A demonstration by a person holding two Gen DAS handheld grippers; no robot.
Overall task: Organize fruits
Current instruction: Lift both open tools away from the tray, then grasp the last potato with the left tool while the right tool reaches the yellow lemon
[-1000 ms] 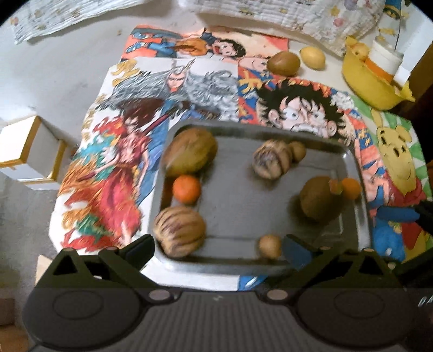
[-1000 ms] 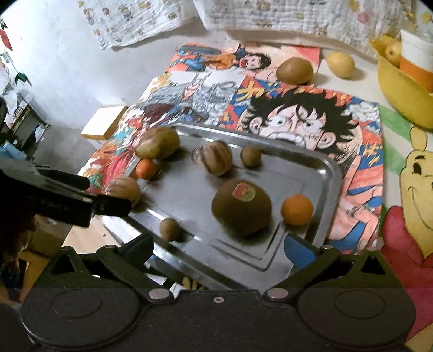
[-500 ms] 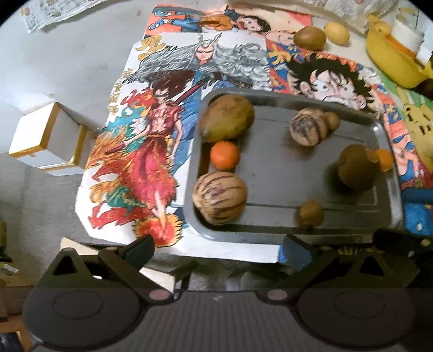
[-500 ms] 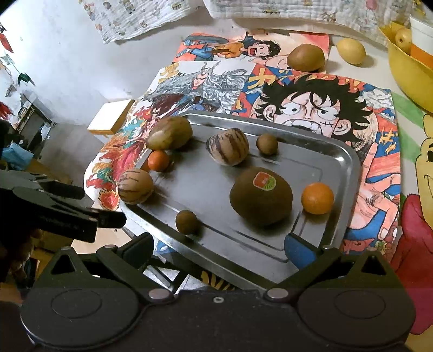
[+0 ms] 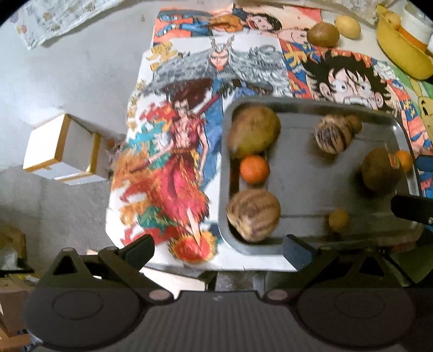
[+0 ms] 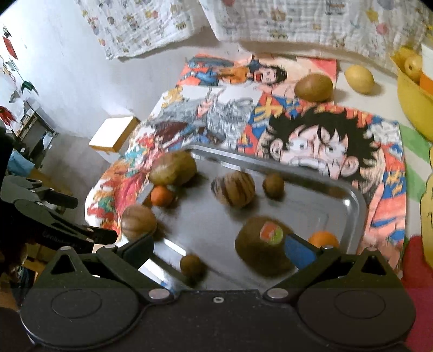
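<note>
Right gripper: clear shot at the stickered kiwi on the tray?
Probably yes. The right gripper is open and empty, and the stickered kiwi lies just ahead by its blue-padded finger. Nothing lies over it; the orange beside it might crowd that finger.

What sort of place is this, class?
Probably a room in a home: a table under cartoon cloths, a metal tray of fruit, and printed fabric hung on the wall.

steel tray (image 6: 357, 200), stickered kiwi (image 6: 259, 251), tool (image 6: 219, 247) empty
</note>
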